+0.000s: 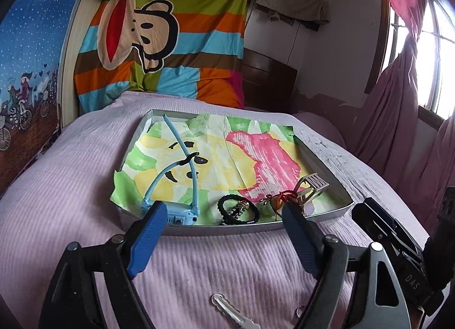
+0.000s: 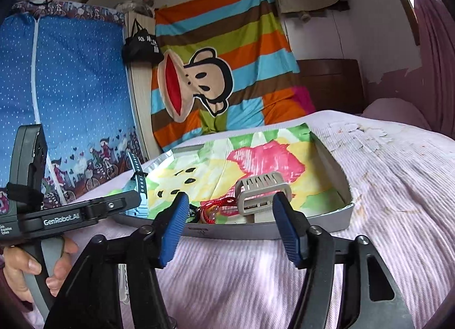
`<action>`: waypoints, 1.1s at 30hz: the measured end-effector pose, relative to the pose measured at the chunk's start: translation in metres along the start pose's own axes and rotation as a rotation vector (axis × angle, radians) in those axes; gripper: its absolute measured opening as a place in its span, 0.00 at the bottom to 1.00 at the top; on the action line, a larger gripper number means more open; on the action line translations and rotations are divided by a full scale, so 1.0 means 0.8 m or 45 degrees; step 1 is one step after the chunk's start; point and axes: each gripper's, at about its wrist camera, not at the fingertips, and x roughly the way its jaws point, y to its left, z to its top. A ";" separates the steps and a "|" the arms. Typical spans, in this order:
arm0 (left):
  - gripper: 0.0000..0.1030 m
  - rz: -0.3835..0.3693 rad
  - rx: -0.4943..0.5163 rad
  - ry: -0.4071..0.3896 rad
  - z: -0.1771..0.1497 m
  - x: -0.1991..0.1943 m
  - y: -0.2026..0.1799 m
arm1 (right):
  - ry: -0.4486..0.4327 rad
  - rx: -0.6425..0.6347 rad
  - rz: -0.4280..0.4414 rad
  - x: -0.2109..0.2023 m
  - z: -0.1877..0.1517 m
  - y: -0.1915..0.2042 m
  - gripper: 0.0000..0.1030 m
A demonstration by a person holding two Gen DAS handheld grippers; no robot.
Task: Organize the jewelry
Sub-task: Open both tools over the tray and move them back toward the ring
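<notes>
A shallow grey tray [image 1: 327, 215] lined with painted paper [image 1: 227, 155] lies on the bed. In it sit a light blue watch [image 1: 173, 186], a black braided bracelet [image 1: 237, 209], a red-corded pendant [image 1: 284, 196] and a grey comb-like clip [image 1: 312, 182]. My left gripper [image 1: 224, 209] is open and empty just before the tray's near rim. My right gripper [image 2: 230, 201] is open and empty, its tips near the grey clip [image 2: 263, 191] and the red cord [image 2: 217, 206]. A clear hairpin [image 1: 227, 309] lies on the bedspread under the left gripper.
The tray [image 2: 344, 212] rests on a pale purple bedspread [image 1: 71, 186]. A striped monkey-print cloth [image 1: 159, 38] hangs behind the bed. Pink curtains [image 1: 398, 101] hang at the right. The left gripper's body [image 2: 57, 215] and the hand holding it show at the right wrist view's left.
</notes>
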 end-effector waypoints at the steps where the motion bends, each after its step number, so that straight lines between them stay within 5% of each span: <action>1: 0.89 0.011 0.002 -0.012 -0.001 -0.006 0.001 | -0.007 0.000 -0.004 -0.004 0.000 0.000 0.64; 6: 1.00 0.069 0.036 -0.050 -0.010 -0.031 0.003 | -0.044 -0.020 0.002 -0.025 0.001 0.008 0.86; 12: 1.00 0.120 0.057 -0.105 -0.022 -0.057 0.006 | -0.075 -0.057 0.004 -0.050 0.000 0.019 0.98; 21: 1.00 0.158 0.134 -0.100 -0.042 -0.084 0.004 | -0.058 -0.047 -0.006 -0.086 -0.017 0.027 0.99; 33: 1.00 0.192 0.175 -0.043 -0.060 -0.096 0.013 | 0.105 -0.103 -0.051 -0.097 -0.043 0.028 0.99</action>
